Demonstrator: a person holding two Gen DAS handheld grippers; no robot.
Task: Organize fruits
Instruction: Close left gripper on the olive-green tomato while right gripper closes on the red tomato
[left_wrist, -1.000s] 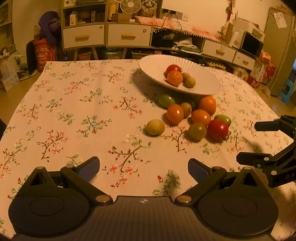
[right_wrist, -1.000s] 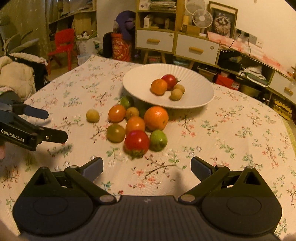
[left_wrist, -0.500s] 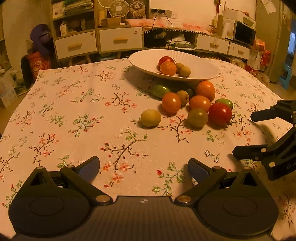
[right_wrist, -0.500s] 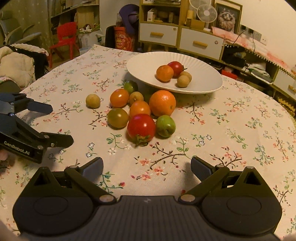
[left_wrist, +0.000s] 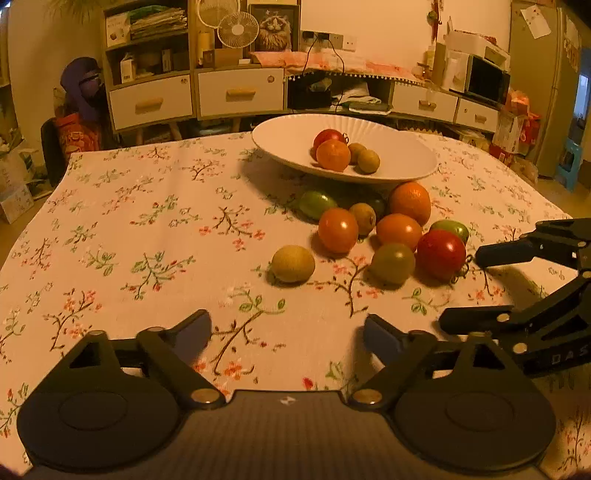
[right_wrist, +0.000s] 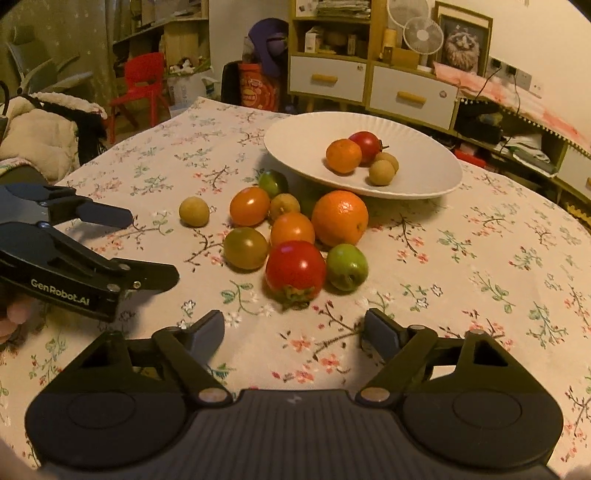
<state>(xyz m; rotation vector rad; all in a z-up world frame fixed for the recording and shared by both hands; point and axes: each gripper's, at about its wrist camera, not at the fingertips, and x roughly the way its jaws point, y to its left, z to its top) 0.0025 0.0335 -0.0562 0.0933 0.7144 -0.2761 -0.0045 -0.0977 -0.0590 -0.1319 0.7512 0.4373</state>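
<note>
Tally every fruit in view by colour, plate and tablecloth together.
Red fruit: 2
Orange fruit: 4
Green or olive fruit: 3
Tan fruit: 4
Total: 13; a possible further dark one in the shadow under the plate is unclear.

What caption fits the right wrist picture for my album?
Open right gripper faces loose fruit beside a white plate.
</note>
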